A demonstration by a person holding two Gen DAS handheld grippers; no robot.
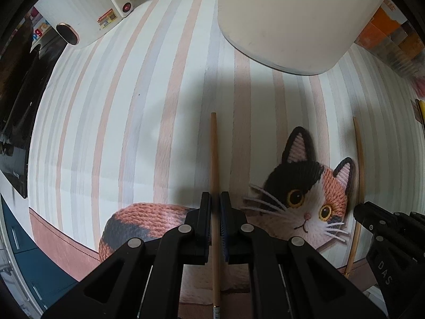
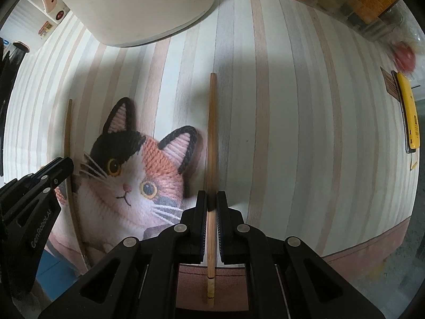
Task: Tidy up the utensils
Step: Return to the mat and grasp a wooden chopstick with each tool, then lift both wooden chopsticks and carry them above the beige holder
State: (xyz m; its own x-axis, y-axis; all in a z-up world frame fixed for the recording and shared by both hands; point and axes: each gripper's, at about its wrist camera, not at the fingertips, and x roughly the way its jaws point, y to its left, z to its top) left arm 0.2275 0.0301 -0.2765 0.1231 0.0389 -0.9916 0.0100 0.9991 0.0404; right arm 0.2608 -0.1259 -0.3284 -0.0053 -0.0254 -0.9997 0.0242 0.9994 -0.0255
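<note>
The left hand-held gripper is closed on one wooden chopstick, its jaws pinched tight against the thin shaft. The right hand-held gripper is likewise clamped on a second chopstick. That makes two chopsticks, one in each hand-held gripper, both lying lengthwise between the jaws over the table and running roughly parallel to each other.

Each chopstick is a slim, pale brown stick, round in section. The one in the right hand-held gripper carries a lighter band and a dark ring near the end closest to the camera. Where the jaws close over them, part of each shaft is hidden.

Beneath them lies a striped mat in pink, grey and cream, printed with one calico cat whose face sits between the two chopsticks. One large white container stands on the mat ahead, cut off at the top edge. A white appliance is partly visible at the left, and a yellow object at the right edge is hard to identify.
</note>
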